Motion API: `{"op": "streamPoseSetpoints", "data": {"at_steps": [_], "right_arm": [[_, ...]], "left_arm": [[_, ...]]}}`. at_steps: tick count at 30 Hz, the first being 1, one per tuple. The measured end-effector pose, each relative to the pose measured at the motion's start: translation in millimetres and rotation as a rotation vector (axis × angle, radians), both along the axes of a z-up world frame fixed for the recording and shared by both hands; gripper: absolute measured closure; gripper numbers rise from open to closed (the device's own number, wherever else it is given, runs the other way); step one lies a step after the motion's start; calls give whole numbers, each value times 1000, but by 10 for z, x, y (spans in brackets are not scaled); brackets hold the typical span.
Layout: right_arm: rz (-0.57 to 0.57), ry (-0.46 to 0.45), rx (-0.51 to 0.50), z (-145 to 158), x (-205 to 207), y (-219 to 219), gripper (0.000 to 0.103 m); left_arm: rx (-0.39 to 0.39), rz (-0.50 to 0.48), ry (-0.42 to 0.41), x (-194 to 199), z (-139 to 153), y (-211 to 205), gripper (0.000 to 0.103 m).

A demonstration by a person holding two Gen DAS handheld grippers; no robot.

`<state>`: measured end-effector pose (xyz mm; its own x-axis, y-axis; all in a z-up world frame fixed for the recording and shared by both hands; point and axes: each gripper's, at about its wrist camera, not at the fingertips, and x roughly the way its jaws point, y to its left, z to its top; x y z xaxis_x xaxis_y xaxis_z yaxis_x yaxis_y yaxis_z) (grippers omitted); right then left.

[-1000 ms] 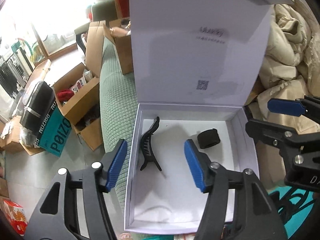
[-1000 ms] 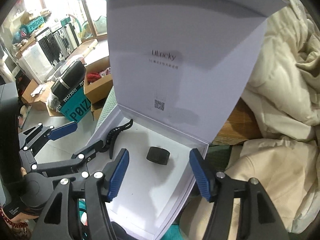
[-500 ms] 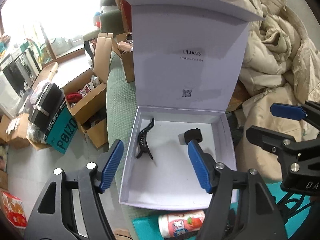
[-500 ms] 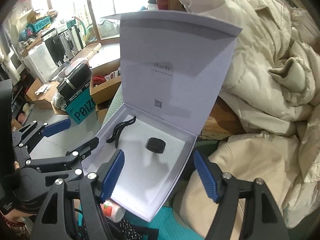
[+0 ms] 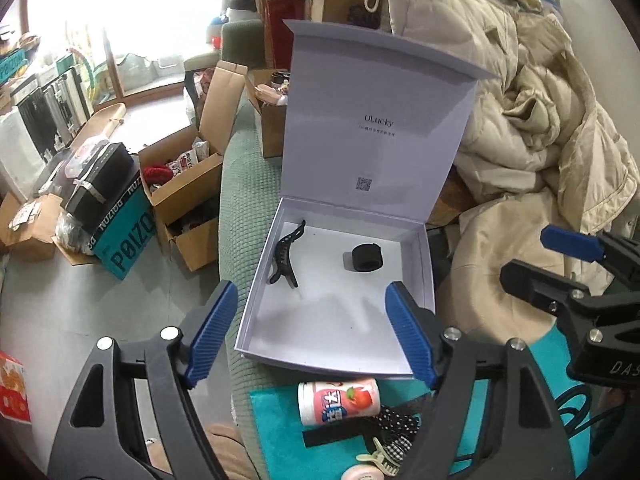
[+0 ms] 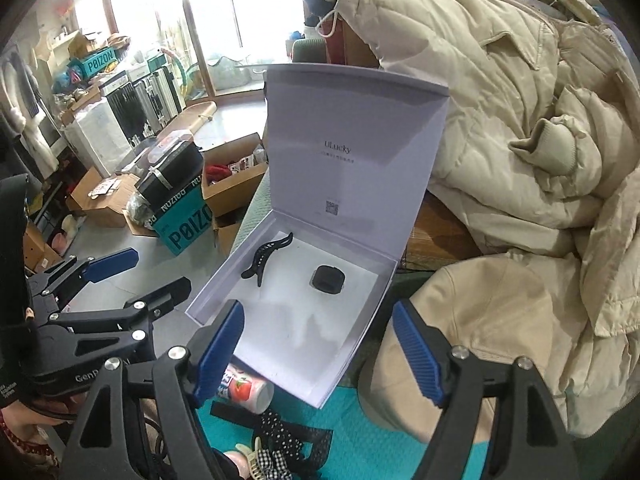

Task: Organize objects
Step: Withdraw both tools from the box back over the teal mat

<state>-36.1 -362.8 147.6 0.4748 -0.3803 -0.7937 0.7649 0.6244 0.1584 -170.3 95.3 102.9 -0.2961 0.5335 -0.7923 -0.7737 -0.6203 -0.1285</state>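
Observation:
A white gift box (image 5: 256,312) lies with its lid up on a green sofa. Inside it are a black claw clip (image 5: 285,256) at the left and a black band roll (image 5: 366,258) at the right. My left gripper (image 5: 311,292) hovers above the box's near edge; its jaws are opening and nothing is between them. My right gripper (image 6: 319,308) stands open and empty over the box's near right side, where the clip (image 6: 266,258) and roll (image 6: 328,278) also show. A pink can (image 5: 340,400), a dotted bow (image 5: 396,420) and a pale clip (image 5: 380,460) lie on a teal cloth (image 5: 276,432).
Cream padded coats (image 5: 540,140) pile up at the right of the box. On the floor at the left stand open cardboard boxes (image 5: 188,200) and a teal printed carton (image 5: 128,244). The sofa edge (image 5: 236,208) drops off left of the box.
Both grippers have pulled back and up from the box and their jaws stand wider. The claw clip and the band roll stay inside. The can and teal cloth have come into view.

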Motion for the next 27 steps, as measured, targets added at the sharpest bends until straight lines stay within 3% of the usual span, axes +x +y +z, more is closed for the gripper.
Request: {"op": "streamPoseSetpoints", "data": {"at_steps": [13,27], "right_arm": [[6,0,7,68,-270,301,25],[-10,2,40,-120,-452,630,22]], "left_arm": [[-10,12,46,286,262,-243,20],[-28,-50,23,683,96,-436,20]]}}
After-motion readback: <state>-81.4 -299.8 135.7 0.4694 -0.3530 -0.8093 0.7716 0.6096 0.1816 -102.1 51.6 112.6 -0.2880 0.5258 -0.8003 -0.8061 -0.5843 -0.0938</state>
